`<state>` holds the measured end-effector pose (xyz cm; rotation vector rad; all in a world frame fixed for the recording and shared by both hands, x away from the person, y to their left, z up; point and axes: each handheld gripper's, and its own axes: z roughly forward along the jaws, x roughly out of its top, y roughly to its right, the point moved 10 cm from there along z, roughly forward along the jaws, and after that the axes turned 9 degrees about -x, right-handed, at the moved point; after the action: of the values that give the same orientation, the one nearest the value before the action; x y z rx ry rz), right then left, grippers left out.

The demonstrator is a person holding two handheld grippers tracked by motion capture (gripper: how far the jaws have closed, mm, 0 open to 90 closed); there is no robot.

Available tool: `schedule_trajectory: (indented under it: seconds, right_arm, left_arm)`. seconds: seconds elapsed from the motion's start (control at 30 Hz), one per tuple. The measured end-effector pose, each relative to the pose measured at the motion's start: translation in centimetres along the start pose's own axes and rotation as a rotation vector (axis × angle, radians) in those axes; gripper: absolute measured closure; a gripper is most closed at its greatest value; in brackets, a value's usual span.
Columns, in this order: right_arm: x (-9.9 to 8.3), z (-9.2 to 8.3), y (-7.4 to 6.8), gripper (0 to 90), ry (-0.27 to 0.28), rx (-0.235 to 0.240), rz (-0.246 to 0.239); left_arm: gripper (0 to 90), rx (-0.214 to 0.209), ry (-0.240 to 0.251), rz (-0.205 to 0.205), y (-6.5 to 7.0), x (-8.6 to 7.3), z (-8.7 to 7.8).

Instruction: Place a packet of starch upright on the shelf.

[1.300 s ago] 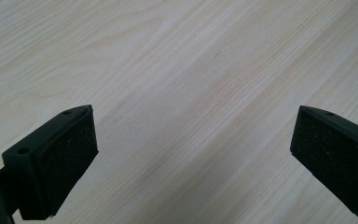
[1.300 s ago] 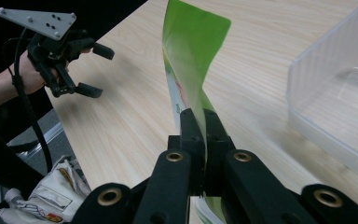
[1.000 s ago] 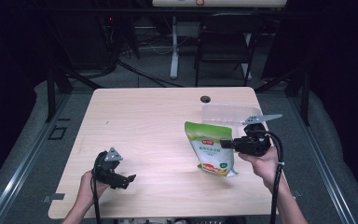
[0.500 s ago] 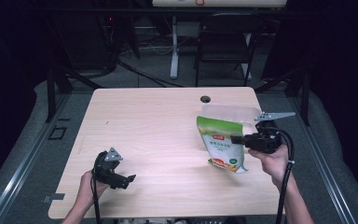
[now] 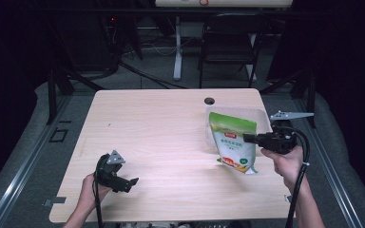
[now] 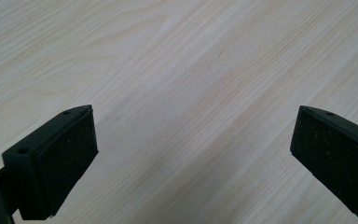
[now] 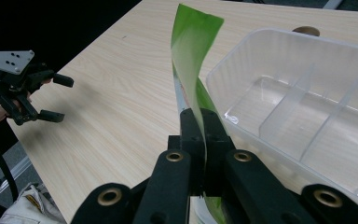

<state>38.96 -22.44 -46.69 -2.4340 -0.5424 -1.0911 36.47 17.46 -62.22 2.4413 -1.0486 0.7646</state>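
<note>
We've got the right gripper [image 5: 247, 138] clamped on the green pouch [image 5: 233, 141] edge: light, floppy, slick film; left gripper [image 5: 132, 183] open, idle.

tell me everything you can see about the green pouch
The green pouch is a flat, glossy, flexible packet, green on top, with a white label panel and a yellow-orange picture at the bottom. It hangs upright and slightly twisted, pinched at one edge by the right gripper, beside the clear plastic bin.

A green pouch [image 5: 234, 142] with a white label panel hangs upright just above the table's right side, pinched at its edge, directly in front of a clear divided plastic box [image 7: 307, 112].
</note>
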Motion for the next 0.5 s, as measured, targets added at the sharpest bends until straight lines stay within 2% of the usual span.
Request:
schedule_trajectory:
  seconds: [0.5]
  right_arm:
    - [0.9, -1.5, 1.0, 90.0, 0.041, -0.034, 0.013]
  left_arm:
    - [0.5, -0.001, 0.0, 0.004, 0.0, 0.1, 0.0]
